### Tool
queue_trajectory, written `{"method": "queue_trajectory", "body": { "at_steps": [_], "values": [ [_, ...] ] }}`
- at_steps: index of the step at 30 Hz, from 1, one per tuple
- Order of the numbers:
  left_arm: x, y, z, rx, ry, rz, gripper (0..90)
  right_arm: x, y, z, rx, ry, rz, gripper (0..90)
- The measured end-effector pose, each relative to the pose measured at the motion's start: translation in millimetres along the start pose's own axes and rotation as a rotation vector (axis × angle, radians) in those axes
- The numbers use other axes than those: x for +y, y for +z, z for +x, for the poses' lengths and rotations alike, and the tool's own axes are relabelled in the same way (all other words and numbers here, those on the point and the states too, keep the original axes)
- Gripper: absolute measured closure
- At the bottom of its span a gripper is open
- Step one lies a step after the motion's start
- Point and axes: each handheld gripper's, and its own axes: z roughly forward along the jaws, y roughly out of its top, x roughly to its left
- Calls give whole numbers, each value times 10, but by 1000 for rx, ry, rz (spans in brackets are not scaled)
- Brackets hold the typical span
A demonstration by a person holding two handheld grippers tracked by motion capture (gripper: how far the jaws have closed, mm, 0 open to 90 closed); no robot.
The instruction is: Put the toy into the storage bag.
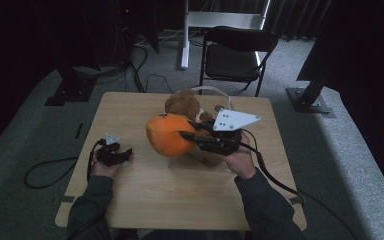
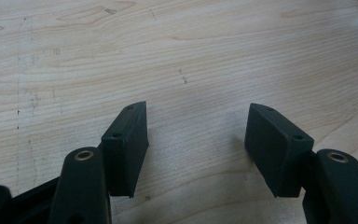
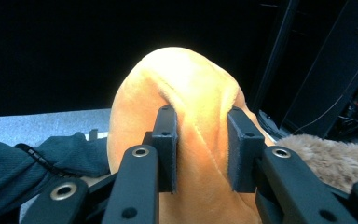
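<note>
The wooden table [image 1: 145, 195] spreads in front of you, pale and bare over most of its top, with grey carpet around it and a black folding chair [image 1: 236, 52] standing past its far edge. Near the middle of the table sits a brown teddy bear [image 1: 182, 104], and just in front of it is the orange plush toy [image 1: 167, 134], round and pumpkin-like, touching the bear's fur.

Your right gripper [image 1: 189, 135] reaches in from the right side with its grey plate on top, and its jaws are pinched on a fold of the orange plush toy [image 3: 186, 98]; in the right gripper view the soft fabric bulges up between and above the two black pads [image 3: 167, 140], and the bear's fur shows at the lower right. Whether the toy is lifted or rests on the table, you cannot tell.

Your left gripper [image 1: 112, 152] lies low near the table's left side, well apart from both toys. In the left gripper view its jaws stand spread wide over bare wood grain, nothing between the pads [image 2: 126, 144].
</note>
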Motion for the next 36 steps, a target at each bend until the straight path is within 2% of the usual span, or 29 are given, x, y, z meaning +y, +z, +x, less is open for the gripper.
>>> {"method": "queue_trajectory", "body": {
  "at_steps": [10, 36],
  "values": [
    [0, 0, 0, 0, 0, 0, 401, 50, -88, -95, -41, 6, -18, 686],
    [0, 1, -1, 0, -1, -2, 401, 134, -245, -294, -148, -2, -18, 691]
  ]
}}
